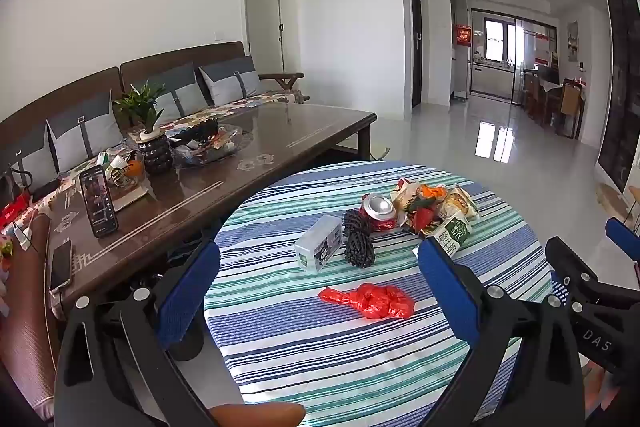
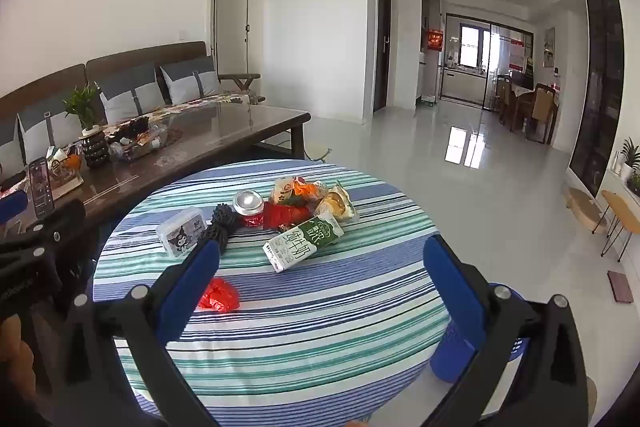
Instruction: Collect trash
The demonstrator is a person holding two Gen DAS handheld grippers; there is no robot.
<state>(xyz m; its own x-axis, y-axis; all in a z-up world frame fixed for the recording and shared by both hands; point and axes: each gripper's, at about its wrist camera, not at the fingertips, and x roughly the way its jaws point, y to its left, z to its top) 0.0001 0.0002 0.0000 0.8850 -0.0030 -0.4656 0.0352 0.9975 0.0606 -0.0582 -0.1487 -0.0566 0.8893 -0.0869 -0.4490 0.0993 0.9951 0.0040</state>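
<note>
Trash items lie in a loose cluster toward the far edge of the round striped tabletop (image 1: 280, 347): a green milk carton (image 2: 304, 241), a crushed red can (image 1: 378, 213), crumpled snack wrappers (image 1: 434, 203), a black mesh sleeve (image 1: 358, 239) and a small clear plastic box (image 1: 320, 243). A knotted red plastic bag (image 1: 370, 301) lies apart from the cluster, nearer the middle of the tabletop.

The left gripper (image 1: 320, 287) hovers over the near edge with its jaws spread fully apart and nothing between the pads. The right gripper (image 2: 320, 283) is in the same condition: jaws wide, empty, aimed at the carton. Both point moderately downward. The right gripper's body appears at the right border of the left wrist view, so the two tools run close together.

Hazards from this position:
- Cluster items touch or overlap. Closing on the can or carton may drag the wrappers or push a neighbour toward the far edge.
- The red bag is thin and lies flat; jaws may pinch the tablecloth with it and pull the cloth, shifting everything.
- The can is rounded and may slip out of the pads and roll.
- The grippers may collide if both reach for the centre.
- No bin can be identified for certain; a blue object shows behind the right gripper's right finger.
</note>
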